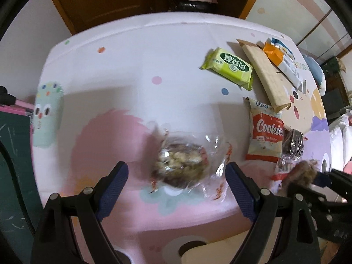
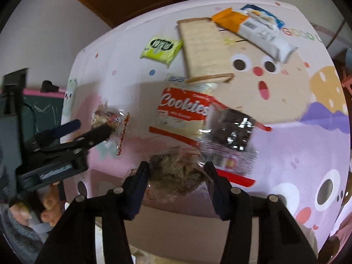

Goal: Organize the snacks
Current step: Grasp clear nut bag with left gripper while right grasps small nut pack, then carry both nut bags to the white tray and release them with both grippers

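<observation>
A clear-wrapped nut cake [image 1: 181, 164] lies on the pink mat between the wide-apart fingers of my open left gripper [image 1: 177, 177]; it also shows in the right wrist view [image 2: 109, 117] beside the left gripper [image 2: 92, 126]. My right gripper [image 2: 176, 176] is closed on a second clear-wrapped nut cake [image 2: 176, 169], held above the mat; it shows blurred in the left wrist view [image 1: 304, 173]. A dark chocolate cake in clear wrap [image 2: 234, 132] [image 1: 293, 143] lies just beyond it, partly over the red Cookies bag [image 2: 182, 114] [image 1: 265, 136].
A green snack pack [image 1: 227, 68] [image 2: 161, 48], a tan flat box [image 1: 264, 72] [image 2: 201, 50] and an orange-and-white pack [image 1: 283, 62] [image 2: 255, 28] lie at the far right of the cartoon-print mat [image 1: 136, 66]. A green chalkboard [image 1: 11, 154] stands at left.
</observation>
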